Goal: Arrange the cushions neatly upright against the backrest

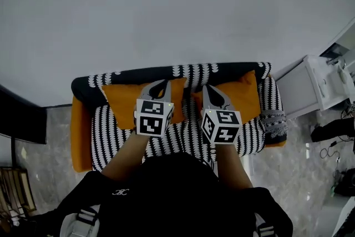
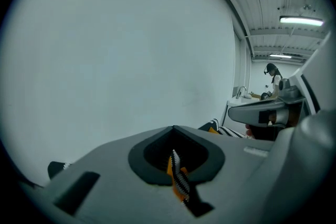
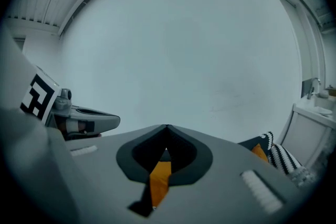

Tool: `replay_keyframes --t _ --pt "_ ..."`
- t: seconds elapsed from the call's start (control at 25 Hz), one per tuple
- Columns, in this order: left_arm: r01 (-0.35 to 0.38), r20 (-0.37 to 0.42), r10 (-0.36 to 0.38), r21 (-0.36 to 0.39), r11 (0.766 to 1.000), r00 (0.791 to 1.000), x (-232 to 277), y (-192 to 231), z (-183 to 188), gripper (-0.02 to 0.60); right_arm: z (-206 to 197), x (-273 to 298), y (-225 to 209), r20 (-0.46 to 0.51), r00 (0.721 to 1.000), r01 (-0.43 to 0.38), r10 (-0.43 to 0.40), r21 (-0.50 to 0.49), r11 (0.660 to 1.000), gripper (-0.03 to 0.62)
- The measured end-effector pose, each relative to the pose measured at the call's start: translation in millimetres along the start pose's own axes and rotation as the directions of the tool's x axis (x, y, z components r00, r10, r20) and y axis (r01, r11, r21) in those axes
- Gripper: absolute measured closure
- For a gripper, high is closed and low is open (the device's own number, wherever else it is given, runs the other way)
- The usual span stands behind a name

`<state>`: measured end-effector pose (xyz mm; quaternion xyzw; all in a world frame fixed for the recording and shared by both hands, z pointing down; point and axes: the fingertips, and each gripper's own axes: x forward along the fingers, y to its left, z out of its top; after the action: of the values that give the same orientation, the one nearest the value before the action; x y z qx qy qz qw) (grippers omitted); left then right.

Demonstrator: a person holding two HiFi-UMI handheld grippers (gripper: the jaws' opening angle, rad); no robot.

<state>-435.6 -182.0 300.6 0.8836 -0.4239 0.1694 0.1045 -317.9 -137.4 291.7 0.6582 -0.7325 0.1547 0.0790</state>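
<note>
**Against the backrest, two orange cushions and two closed grippers**

At the far side of the seat, beside a plain white wall (image 1: 166,8), stands a small sofa (image 1: 183,71) in a black-and-white patterned cover. Its outer left side is orange. Two orange cushions lean up against the backrest. The left cushion (image 1: 122,100) sits towards the left arm and the right cushion (image 1: 245,91) towards the right arm. A strip of patterned cover shows between them.

A person in dark clothing stands at the near edge with both forearms stretched over the seat, holding a tool in each hand. The left gripper (image 1: 161,83) lies over the inner edge of the left cushion, its tip up near the top of the backrest. In its own view its jaws (image 2: 173,127) are closed tip to tip with nothing clamped between them. Orange and striped fabric shows only through the slot behind the tips.

The right gripper (image 1: 206,87) lies just beside the inner edge of the right cushion. It is closed the same way (image 3: 166,126) and holds nothing, and orange fabric shows through its slot. The two tools are near each other, side by side, both tilted slightly downward towards the wall.

To the right of the sofa stands a white cabinet (image 1: 310,86), and grey marbled floor (image 1: 50,136) shows to the left.
</note>
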Motion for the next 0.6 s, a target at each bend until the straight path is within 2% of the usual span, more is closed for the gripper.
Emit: replay_keyframes --t 0.32,0.44,0.6 --pt "0.15 -0.029 -0.149 0.006 0.989 0.988 17 -1 -12 0.572 -11 -9 -5 -0.029 0.987 0.16 -0.159 0.027 0.987 0.586" --pt "0.254 -0.048 -0.252 0.025 0.967 0.966 25 -9 -21 0.572 -24 -23 -8 -0.042 0.963 0.269 -0.266 0.067 0.961 0.586" --pt "0.358 -0.08 -0.354 0.047 0.933 0.932 34 -19 -35 0.572 -41 -42 -16 -0.054 0.919 0.394 -0.391 0.115 0.912 0.586"
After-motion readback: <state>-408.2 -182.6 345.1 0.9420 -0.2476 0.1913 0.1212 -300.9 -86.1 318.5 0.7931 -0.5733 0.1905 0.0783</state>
